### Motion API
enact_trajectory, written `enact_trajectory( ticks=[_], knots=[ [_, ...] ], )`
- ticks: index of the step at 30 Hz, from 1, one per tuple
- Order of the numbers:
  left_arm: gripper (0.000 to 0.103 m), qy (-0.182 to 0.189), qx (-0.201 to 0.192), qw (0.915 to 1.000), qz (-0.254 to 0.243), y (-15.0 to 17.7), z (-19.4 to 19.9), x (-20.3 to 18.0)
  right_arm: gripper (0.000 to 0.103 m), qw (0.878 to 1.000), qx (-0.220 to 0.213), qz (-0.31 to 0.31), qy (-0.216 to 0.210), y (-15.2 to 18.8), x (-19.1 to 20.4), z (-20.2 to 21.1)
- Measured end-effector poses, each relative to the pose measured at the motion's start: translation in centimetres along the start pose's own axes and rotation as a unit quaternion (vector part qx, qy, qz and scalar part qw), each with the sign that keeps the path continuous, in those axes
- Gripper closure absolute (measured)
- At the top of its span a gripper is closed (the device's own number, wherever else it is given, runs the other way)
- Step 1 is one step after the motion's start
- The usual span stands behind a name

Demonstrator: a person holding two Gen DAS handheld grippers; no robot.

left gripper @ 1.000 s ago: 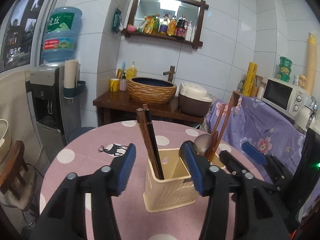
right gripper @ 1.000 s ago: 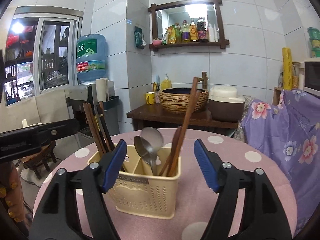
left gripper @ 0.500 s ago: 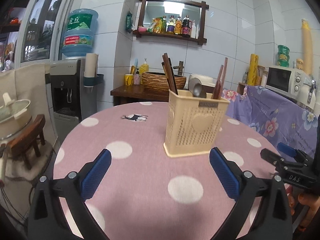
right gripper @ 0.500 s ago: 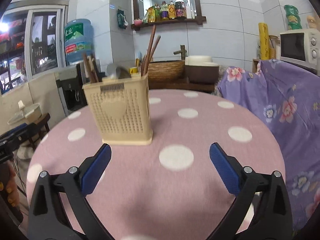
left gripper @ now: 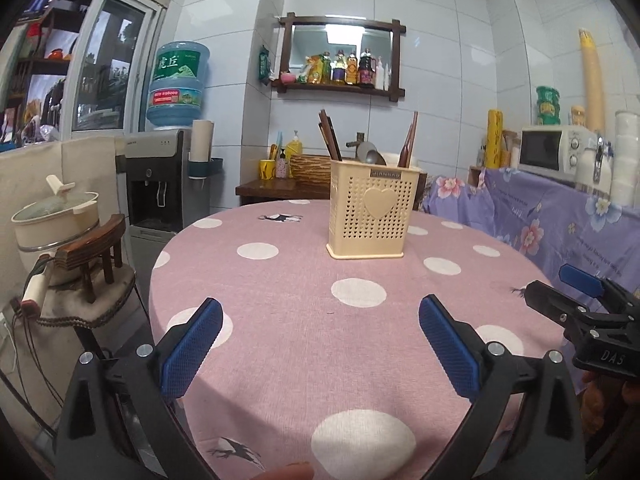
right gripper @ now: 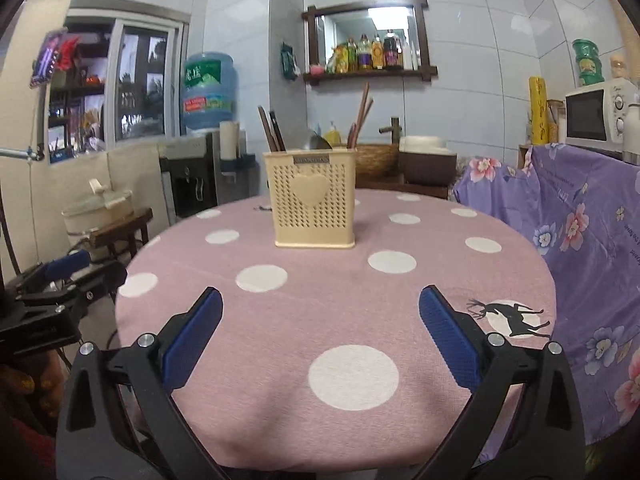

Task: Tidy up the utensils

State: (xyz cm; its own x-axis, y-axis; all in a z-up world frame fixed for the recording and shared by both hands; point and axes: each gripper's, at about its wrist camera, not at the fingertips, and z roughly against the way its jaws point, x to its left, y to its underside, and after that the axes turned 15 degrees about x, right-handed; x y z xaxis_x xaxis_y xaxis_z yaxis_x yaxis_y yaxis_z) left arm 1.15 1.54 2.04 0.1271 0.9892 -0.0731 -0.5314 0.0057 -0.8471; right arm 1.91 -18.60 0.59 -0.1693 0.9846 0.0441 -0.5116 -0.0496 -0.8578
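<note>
While it stands upright on the round table [left gripper: 280,320], the cream utensil holder [left gripper: 370,216] sits well ahead of the left gripper [left gripper: 320,346] and slightly to the right of its midline, with bare pink polka-dot cloth between the two. From the right gripper [right gripper: 320,340] the same holder is also well ahead, a little left of its midline. Its perforated front with the raised heart faces both cameras. Dark chopsticks [left gripper: 330,138] lean out of its left end, metal spoons [left gripper: 370,156] show their bowls just above the rim near the middle, and reddish-brown chopsticks [left gripper: 409,142] rise from the right end.

Both claws are spread wide apart, blue pads facing each other across empty cloth, nothing between them and nothing touched. The left gripper hangs above the near edge of the table; the right gripper appears at the left view's far right edge, beside the table rim, and a fingertip shows at the bottom of that view.

Beyond the holder, past the far side of the table, a dark wooden counter carries a woven basin [right gripper: 376,158]. Left of the left claw stand a water dispenser [left gripper: 160,176] and a cream pot [left gripper: 56,220] on a stool. To the right of both claws a purple floral cloth [right gripper: 580,232] hangs below a white microwave [left gripper: 554,150].
</note>
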Motion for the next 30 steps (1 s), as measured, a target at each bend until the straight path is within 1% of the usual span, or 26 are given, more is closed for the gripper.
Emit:
enact_trajectory(
  ticks=[2, 8, 12, 30],
  knots=[
    [0.005, 0.001, -0.002, 1.0, 0.002, 0.2, 0.4, 0.0, 0.006, 1.0, -0.016, 0.008, 0.003, 0.0, 0.7, 0.9],
    [0.005, 0.003, 0.0, 1.0, 0.004, 0.4, 0.2, 0.0, 0.006, 0.999, -0.024, 0.023, 0.001, -0.6, 1.6, 1.7],
    [0.005, 0.0, -0.005, 1.0, 0.006, 0.7, 0.5, 0.0, 0.006, 1.0, -0.018, 0.023, -0.002, -0.5, 1.5, 1.5],
    [0.005, 0.001, -0.003, 1.0, 0.002, 0.7, 0.6, -0.2, 0.006, 1.0, -0.012, 0.015, -0.006, -0.4, 1.3, 1.3]
  ],
)
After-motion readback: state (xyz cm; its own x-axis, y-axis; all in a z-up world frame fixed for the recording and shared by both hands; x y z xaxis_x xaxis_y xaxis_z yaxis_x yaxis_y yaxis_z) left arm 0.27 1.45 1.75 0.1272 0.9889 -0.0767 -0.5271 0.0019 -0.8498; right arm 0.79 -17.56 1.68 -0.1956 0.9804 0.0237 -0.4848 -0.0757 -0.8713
